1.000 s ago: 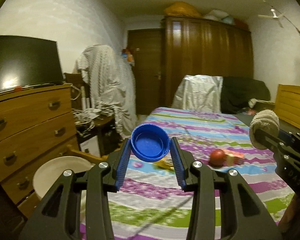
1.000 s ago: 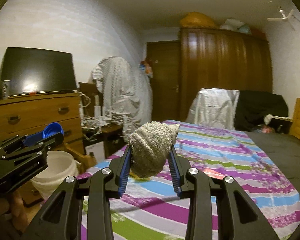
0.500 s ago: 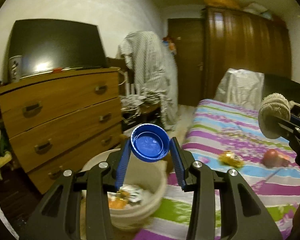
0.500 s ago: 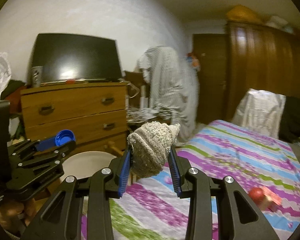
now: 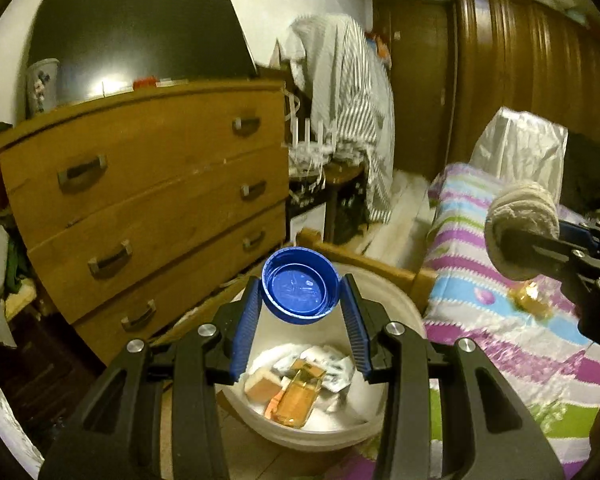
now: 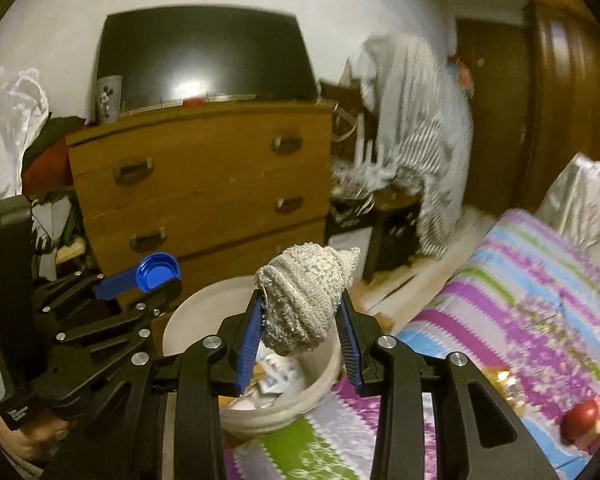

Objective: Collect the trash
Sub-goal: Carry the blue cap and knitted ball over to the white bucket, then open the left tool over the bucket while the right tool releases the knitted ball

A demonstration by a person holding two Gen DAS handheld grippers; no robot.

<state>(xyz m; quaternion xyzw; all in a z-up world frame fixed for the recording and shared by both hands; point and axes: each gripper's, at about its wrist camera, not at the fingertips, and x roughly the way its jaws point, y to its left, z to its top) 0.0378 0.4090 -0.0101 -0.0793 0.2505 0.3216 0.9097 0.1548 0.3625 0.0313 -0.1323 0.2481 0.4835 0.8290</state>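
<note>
Left side first: left hand-held gripper [image 5: 300,312] clamped on a blue plastic lid [image 5: 299,289], open side facing the camera, sitting right above the white bucket [image 5: 400,312] down on the floor between the wooden dresser [image 5: 148,200] and the bed [image 5: 500,320]. Already some wrappers and a small orange box [image 5: 298,394] in the bottom. Best bet here: keep the lid over the middle of the opening, not the near rim, then let go with a clean release so it drops flat instead of bouncing out.

Over to the right: right hand-held gripper [image 6: 300,320] squeezing a bunched-up grey knitted cloth [image 6: 304,296], roughly over the bucket's far-right edge in its own view. Soft stuff snags on ribbed pads, so worth bringing it further over the bucket and giving a wide opening. Probably smart to drop one at a time to avoid the two grippers bumping.

Still on the bed: a yellow wrapper [image 5: 530,300] and something red [image 6: 582,424].
</note>
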